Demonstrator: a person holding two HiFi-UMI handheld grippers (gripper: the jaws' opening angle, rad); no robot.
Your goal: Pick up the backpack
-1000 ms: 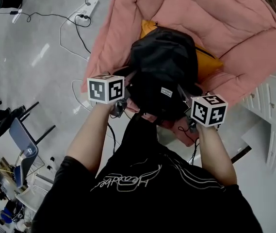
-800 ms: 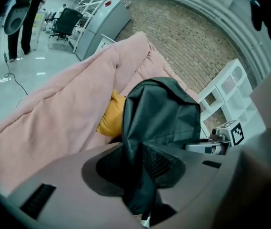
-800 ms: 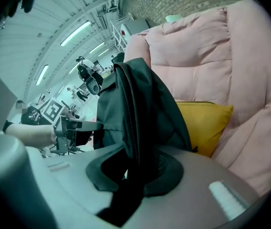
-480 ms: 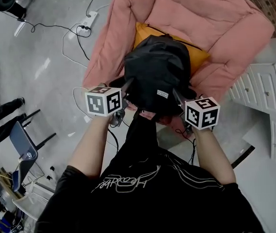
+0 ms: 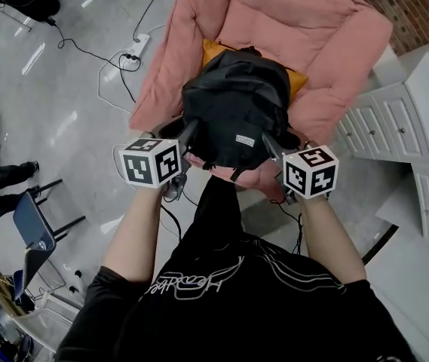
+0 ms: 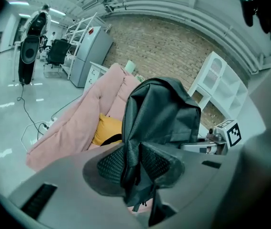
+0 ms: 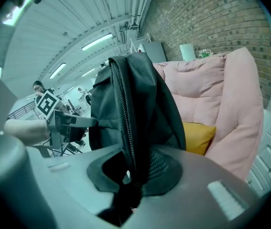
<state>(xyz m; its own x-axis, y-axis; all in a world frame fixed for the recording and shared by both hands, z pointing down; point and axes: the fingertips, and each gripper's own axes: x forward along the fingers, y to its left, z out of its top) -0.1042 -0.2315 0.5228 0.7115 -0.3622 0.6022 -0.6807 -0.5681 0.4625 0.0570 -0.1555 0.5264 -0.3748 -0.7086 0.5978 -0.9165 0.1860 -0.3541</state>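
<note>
A black backpack (image 5: 233,111) hangs lifted above a pink sofa (image 5: 274,21) and its yellow cushion (image 5: 212,51). My left gripper (image 5: 190,133) grips the bag's left edge; in the left gripper view its jaws (image 6: 133,163) are closing with a fold of the backpack (image 6: 164,113) pinched between the mesh pads. My right gripper (image 5: 271,145) holds the bag's right side. In the right gripper view, the zipped edge of the backpack (image 7: 125,104) runs down between the gripper's (image 7: 135,168) pads. Each gripper view shows the other gripper on the far side of the bag.
A white cabinet with drawers (image 5: 402,127) stands right of the sofa. A power strip with cables (image 5: 135,47) lies on the grey floor to the left. A folding chair (image 5: 33,225) stands at lower left. A brick wall (image 6: 173,51) runs behind the sofa.
Both grippers have risen with the backpack between them. The bag has come up off the yellow cushion and sits higher in the head view.
</note>
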